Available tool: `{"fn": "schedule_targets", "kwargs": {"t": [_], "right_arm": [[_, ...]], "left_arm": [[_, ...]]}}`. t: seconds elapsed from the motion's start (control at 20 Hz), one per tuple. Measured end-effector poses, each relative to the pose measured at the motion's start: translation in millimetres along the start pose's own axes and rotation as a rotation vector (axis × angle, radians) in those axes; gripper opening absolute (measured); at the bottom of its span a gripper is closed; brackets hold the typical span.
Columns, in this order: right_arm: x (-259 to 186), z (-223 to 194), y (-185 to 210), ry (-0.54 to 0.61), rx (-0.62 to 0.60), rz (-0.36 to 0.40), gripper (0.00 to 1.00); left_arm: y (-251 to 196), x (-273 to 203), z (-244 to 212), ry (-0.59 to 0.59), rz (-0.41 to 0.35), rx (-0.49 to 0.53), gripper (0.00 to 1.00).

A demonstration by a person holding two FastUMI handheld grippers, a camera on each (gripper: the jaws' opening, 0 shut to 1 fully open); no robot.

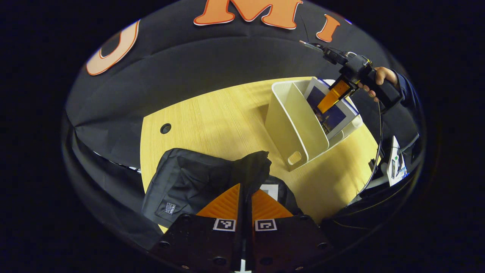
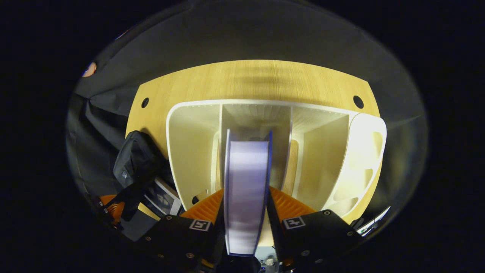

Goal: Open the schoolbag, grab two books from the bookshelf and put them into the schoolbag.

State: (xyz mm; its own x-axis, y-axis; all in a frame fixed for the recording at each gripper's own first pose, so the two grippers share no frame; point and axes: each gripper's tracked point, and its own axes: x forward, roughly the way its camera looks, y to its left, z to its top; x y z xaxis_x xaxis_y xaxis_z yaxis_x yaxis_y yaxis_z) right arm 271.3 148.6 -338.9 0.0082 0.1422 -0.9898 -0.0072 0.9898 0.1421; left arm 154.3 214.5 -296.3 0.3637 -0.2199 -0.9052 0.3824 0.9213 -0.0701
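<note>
Right gripper (image 2: 245, 206) clenched on a book (image 2: 246, 193), its long axis running straight ahead, over the bookshelf (image 2: 191, 151) middle compartment. Schoolbag (image 2: 137, 161) lies down-left of it, its fabric pinched by the closed left gripper (image 1: 245, 197) on the surface (image 1: 212, 117).

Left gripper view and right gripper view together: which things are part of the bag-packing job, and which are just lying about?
Job:
- schoolbag, its edge pinched in the left tool
- bookshelf
- book, clamped by the right tool
- a book already in the bag

Lying about:
- table
- cable
- papers past the table edge
</note>
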Motion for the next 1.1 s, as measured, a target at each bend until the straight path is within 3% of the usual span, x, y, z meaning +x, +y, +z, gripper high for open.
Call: {"fn": "schedule_targets", "kwargs": {"t": [0.05,0.1,0.2,0.5,0.7,0.9,1.1], "right_arm": [[1,1,-1,0.0,0.005,-0.004,0.57],[-1,1,-3,0.002,0.008,-0.009,0.43],[-5,-2,-6,-0.001,0.024,-0.01,0.4],[-62,-15,0,-0.085,0.085,0.036,0.39],[-111,-38,-6,-0.183,0.113,0.027,0.39],[-152,-76,-8,-0.286,0.158,0.021,0.39],[-165,-116,8,-0.365,0.234,0.072,0.38]], "left_arm": [[0,-1,-1,0.0,-0.001,0.001,0.05],[0,-2,0,-0.005,0.002,0.004,0.04],[1,-1,1,-0.01,0.007,-0.003,0.05],[0,-1,1,-0.019,-0.027,0.027,0.05],[-3,-3,1,-0.033,-0.068,0.044,0.05],[-1,-8,2,-0.05,-0.091,0.087,0.05],[-1,-12,-2,-0.062,-0.126,0.135,0.05]]}}
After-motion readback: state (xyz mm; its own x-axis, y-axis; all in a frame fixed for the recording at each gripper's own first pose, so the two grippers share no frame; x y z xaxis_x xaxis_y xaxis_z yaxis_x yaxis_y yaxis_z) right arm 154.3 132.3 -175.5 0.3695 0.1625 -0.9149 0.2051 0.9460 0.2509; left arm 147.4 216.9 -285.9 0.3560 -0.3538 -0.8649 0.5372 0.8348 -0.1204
